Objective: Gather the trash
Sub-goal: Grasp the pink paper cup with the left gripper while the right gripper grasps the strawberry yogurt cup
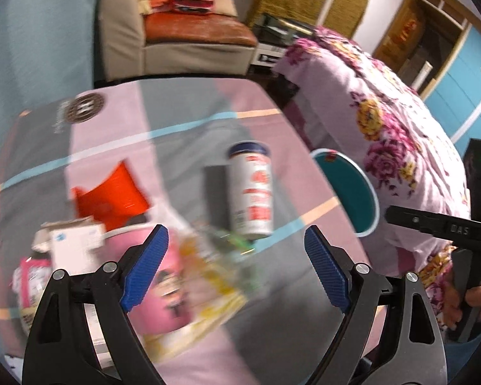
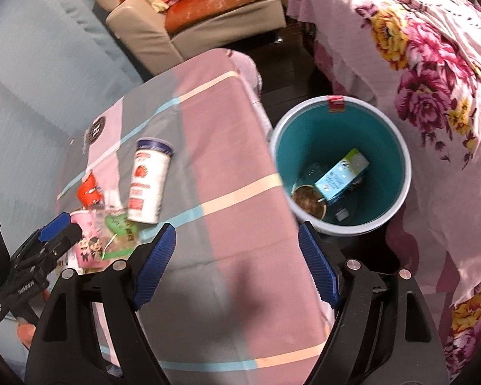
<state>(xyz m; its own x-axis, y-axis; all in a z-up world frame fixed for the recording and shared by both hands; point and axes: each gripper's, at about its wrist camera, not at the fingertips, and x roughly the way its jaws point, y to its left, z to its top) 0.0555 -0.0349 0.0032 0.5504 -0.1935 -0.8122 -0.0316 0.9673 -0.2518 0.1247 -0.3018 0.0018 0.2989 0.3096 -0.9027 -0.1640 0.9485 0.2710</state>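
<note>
My left gripper (image 1: 237,253) hangs open over a heap of trash on the table: a pink cup (image 1: 163,292), a yellow-green wrapper (image 1: 215,276), a white box (image 1: 73,243) and an orange-red packet (image 1: 112,195). A white can with a dark lid (image 1: 251,189) lies on its side just beyond. My right gripper (image 2: 237,253) stands open and empty over the table's right edge, beside a teal bin (image 2: 391,147). Inside the bin lie a blue-green carton (image 2: 340,176) and a bowl (image 2: 308,202). The can (image 2: 149,183) and the left gripper (image 2: 53,229) show in the right wrist view.
A pink and grey checked cloth (image 2: 234,147) covers the table. A flowered cover (image 2: 433,80) drapes furniture to the right of the bin. A beige armchair with an orange seat (image 1: 189,29) stands behind, and a grey sofa (image 2: 32,73) lies to the left.
</note>
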